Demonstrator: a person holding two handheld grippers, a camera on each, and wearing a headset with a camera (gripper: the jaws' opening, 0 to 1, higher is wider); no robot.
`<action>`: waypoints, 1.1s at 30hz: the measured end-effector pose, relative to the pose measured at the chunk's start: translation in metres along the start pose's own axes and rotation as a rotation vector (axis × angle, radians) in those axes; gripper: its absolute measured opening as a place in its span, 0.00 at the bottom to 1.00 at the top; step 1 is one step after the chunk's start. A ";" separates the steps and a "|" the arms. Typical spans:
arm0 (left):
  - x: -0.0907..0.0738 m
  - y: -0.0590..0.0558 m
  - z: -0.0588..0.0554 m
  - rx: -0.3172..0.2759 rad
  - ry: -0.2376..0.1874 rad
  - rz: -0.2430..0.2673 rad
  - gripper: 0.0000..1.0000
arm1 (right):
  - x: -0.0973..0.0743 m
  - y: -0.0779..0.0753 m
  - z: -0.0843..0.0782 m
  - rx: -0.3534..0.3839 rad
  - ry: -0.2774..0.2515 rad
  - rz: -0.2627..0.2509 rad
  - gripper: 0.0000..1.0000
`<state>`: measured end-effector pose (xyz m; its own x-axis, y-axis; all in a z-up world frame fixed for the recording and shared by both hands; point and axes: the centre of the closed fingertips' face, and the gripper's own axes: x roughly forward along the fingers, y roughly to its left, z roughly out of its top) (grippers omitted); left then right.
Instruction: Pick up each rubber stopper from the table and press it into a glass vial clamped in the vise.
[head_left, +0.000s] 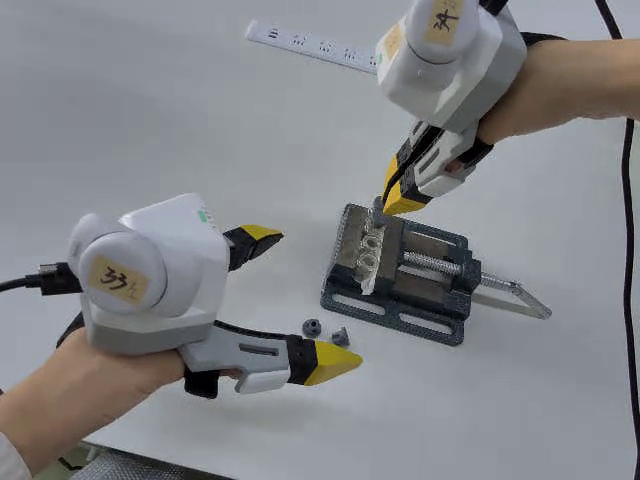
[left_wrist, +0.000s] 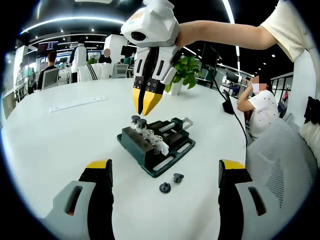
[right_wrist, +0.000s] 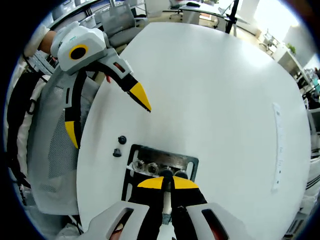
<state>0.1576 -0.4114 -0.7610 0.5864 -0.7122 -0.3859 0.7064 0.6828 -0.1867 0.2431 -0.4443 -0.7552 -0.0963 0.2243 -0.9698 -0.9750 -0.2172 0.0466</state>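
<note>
A dark green vise (head_left: 437, 291) (left_wrist: 142, 148) (right_wrist: 190, 162) clamps a row of glass vials (head_left: 367, 254). Two vials at the far end carry grey stoppers (left_wrist: 138, 120) (head_left: 378, 206); two others (right_wrist: 145, 168) stand uncapped. My right gripper (head_left: 401, 205) (left_wrist: 146, 109) (right_wrist: 167, 183) hangs tips-down just over the stoppered vials, shut, with nothing seen between its tips. Two loose grey stoppers (head_left: 312, 327) (head_left: 340, 337) (left_wrist: 165, 187) (left_wrist: 177, 176) (right_wrist: 122, 139) lie on the white table beside the vise. My left gripper (head_left: 301, 300) (left_wrist: 165, 165) (right_wrist: 111, 125) hovers open near them, holding nothing.
A white power strip (head_left: 310, 42) (left_wrist: 77, 104) (right_wrist: 277, 150) lies at the far side of the table. A black cable (head_left: 628, 200) runs along the right edge. The vise handle (head_left: 510, 296) sticks out to the right. Seated people and office chairs stand beyond the table.
</note>
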 end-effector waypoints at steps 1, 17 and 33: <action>0.000 0.000 0.000 -0.002 0.001 0.000 0.86 | 0.000 0.003 0.001 0.001 -0.003 0.009 0.00; 0.000 0.000 -0.004 -0.007 0.008 -0.001 0.85 | 0.005 0.005 0.000 0.017 -0.010 0.027 0.02; -0.002 0.001 -0.007 -0.010 0.013 0.002 0.85 | 0.009 0.005 -0.001 0.013 0.010 0.034 0.01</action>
<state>0.1548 -0.4078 -0.7664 0.5825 -0.7085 -0.3984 0.7011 0.6859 -0.1948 0.2379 -0.4445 -0.7639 -0.1270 0.2070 -0.9700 -0.9739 -0.2117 0.0823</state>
